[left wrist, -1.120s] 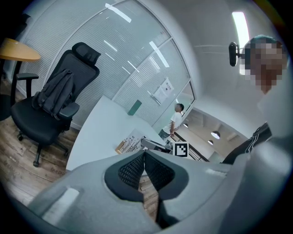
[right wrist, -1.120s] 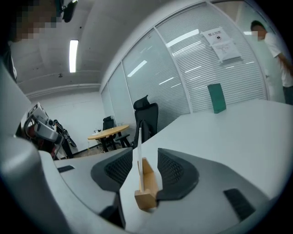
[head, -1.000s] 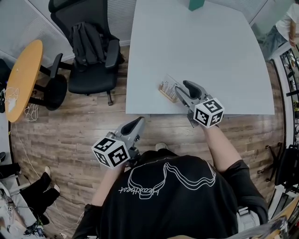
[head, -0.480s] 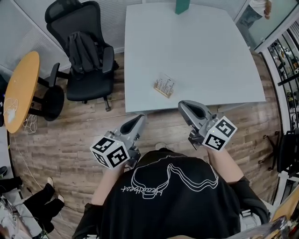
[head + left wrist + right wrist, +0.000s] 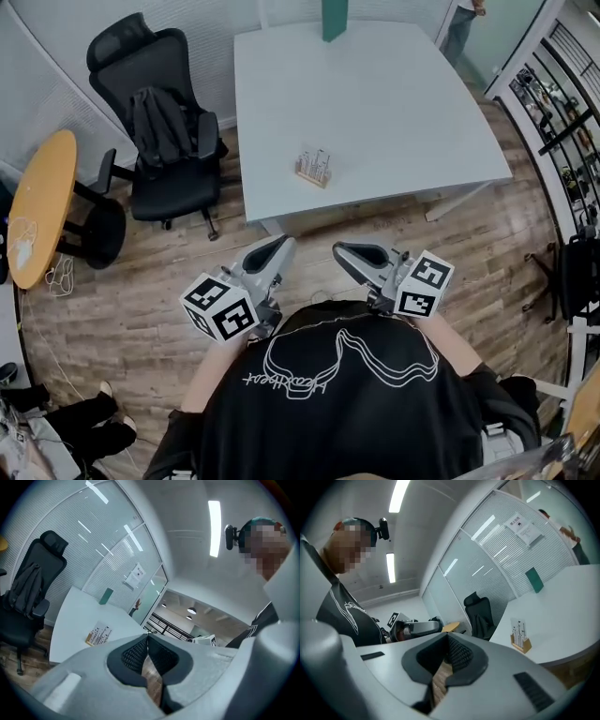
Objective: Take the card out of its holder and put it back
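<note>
The card (image 5: 315,161) stands upright in its wooden holder (image 5: 312,177) on the white table (image 5: 394,94), near the edge closest to the person. The holder's long side runs roughly along that edge (a little slanted), and the card's broad face is turned toward the person. The left gripper (image 5: 277,242) and right gripper (image 5: 339,250) hang by the chest, over the floor, well apart from the card, jaws pressed together on nothing.
</note>
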